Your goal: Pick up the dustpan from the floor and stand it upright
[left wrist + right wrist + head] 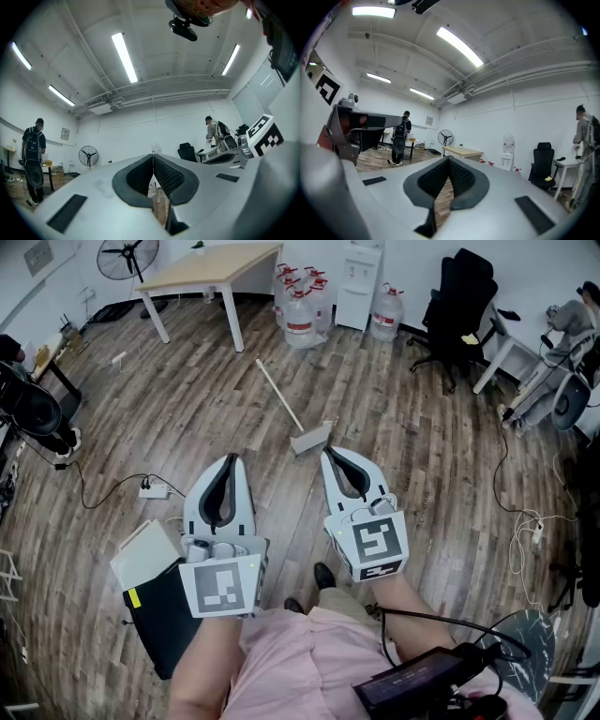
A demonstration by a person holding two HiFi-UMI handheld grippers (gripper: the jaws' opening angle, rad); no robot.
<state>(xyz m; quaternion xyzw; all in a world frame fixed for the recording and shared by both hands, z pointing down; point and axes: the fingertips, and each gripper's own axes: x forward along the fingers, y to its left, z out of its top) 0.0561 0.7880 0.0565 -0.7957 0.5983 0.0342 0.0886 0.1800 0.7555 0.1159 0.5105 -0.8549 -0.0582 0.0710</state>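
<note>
A grey dustpan (311,439) with a long pale handle (278,394) lies flat on the wooden floor, ahead of both grippers in the head view. My left gripper (228,459) is held low at the left, its jaws shut with nothing between them. My right gripper (328,454) is just below and right of the pan, also shut and empty. Both gripper views look level across the room; in them the left gripper (152,157) and right gripper (449,160) show tips closed and the dustpan is out of sight.
A wooden table (212,268) and several water jugs (300,310) stand at the back. A black office chair (459,306) is back right. A power strip (153,489) with cables and a black bin with a white box (148,554) lie at my left.
</note>
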